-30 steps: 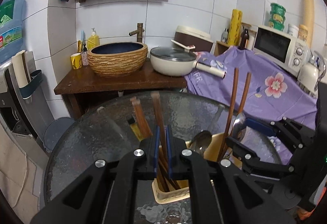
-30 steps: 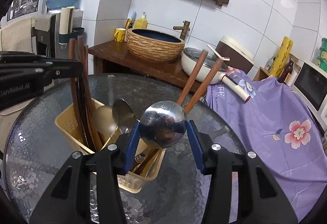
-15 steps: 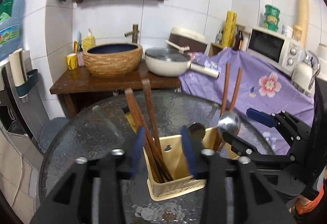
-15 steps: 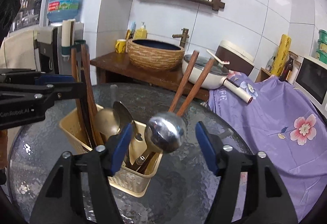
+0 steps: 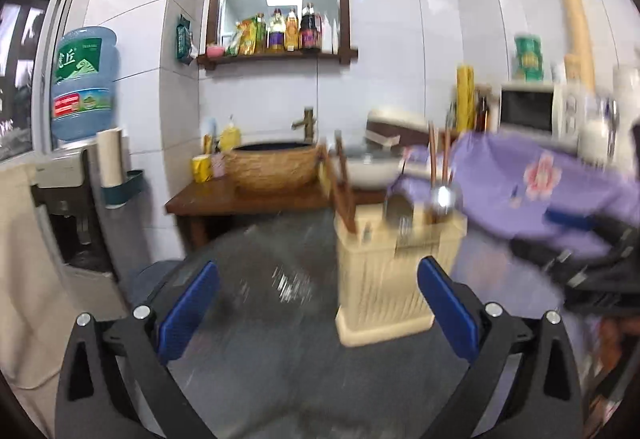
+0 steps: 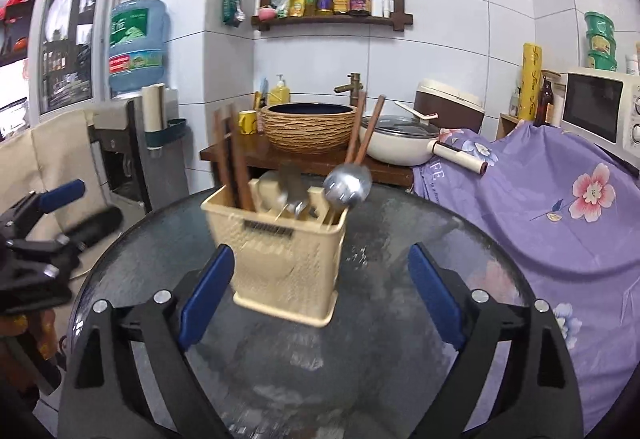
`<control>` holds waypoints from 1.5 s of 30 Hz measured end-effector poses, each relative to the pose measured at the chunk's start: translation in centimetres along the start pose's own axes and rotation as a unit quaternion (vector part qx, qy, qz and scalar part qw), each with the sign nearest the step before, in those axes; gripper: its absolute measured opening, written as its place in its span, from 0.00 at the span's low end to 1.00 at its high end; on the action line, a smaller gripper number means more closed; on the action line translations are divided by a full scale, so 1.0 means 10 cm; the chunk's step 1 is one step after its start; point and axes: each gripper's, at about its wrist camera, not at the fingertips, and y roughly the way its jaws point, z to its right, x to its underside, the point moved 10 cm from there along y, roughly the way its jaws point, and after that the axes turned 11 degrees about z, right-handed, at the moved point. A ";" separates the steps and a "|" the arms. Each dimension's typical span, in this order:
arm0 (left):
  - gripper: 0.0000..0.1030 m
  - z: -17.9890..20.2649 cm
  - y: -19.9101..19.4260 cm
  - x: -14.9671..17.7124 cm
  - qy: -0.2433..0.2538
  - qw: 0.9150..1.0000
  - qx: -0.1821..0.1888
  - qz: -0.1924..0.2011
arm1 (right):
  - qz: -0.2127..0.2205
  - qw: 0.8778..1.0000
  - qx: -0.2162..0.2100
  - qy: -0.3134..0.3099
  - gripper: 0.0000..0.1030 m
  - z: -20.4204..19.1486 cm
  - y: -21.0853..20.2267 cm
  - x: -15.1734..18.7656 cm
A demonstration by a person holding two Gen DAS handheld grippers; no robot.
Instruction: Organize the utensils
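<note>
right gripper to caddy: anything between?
Nothing. In the right wrist view only bare glass table separates the open right gripper from the caddy.

The holder (image 6: 286, 259) is pale yellow with a fine woven grid. The chopsticks (image 6: 234, 155) are reddish brown, and the ladle (image 6: 347, 186) is shiny silver. The table (image 6: 400, 239) is dark pebbled glass. The cloth (image 6: 560, 207) is lilac with pink flowers. The basin (image 6: 310, 129) is ribbed tan with a navy inside. Both grippers' pads (image 6: 206, 289) are blue.
</note>
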 end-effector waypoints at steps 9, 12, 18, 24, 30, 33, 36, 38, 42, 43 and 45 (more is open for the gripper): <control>0.94 0.00 -1.06 0.80 -0.047 0.998 0.004 -0.032 | 0.075 0.995 0.035 0.054 0.95 -0.31 -1.33 0.60; 0.94 -0.02 -1.41 0.81 -0.042 0.999 0.006 -0.006 | 0.104 0.992 0.050 0.043 0.95 -0.37 -1.74 0.70; 0.94 0.09 -2.07 0.71 -0.032 0.998 -0.003 0.053 | 0.137 0.988 0.069 -0.016 0.95 -0.66 -2.53 0.78; 0.94 0.24 -2.34 0.59 -0.042 0.997 0.015 0.065 | 0.126 0.988 0.085 0.033 0.95 -0.71 -2.90 0.78; 0.94 0.33 -2.43 0.54 -0.019 0.997 0.015 0.076 | 0.134 0.986 0.094 0.020 0.95 -0.72 -2.98 0.73; 0.94 0.29 -2.43 0.55 -0.029 0.997 0.014 0.073 | 0.126 0.987 0.097 0.018 0.95 -0.70 -2.95 0.75; 0.94 0.23 -2.40 0.58 -0.044 0.997 0.015 0.062 | 0.121 0.988 0.096 0.019 0.95 -0.67 -2.91 0.76; 0.94 0.20 -2.39 0.59 -0.048 0.997 0.010 0.058 | 0.118 0.988 0.094 0.017 0.95 -0.67 -2.89 0.76; 0.94 0.19 -2.37 0.60 -0.048 0.998 0.006 0.050 | 0.118 0.989 0.090 0.015 0.95 -0.67 -2.86 0.75; 0.94 0.19 -2.37 0.60 -0.049 0.997 0.009 0.050 | 0.118 0.989 0.090 0.014 0.95 -0.67 -2.86 0.75; 0.94 0.19 -2.37 0.59 -0.050 0.997 0.012 0.049 | 0.118 0.989 0.090 0.013 0.95 -0.66 -2.85 0.75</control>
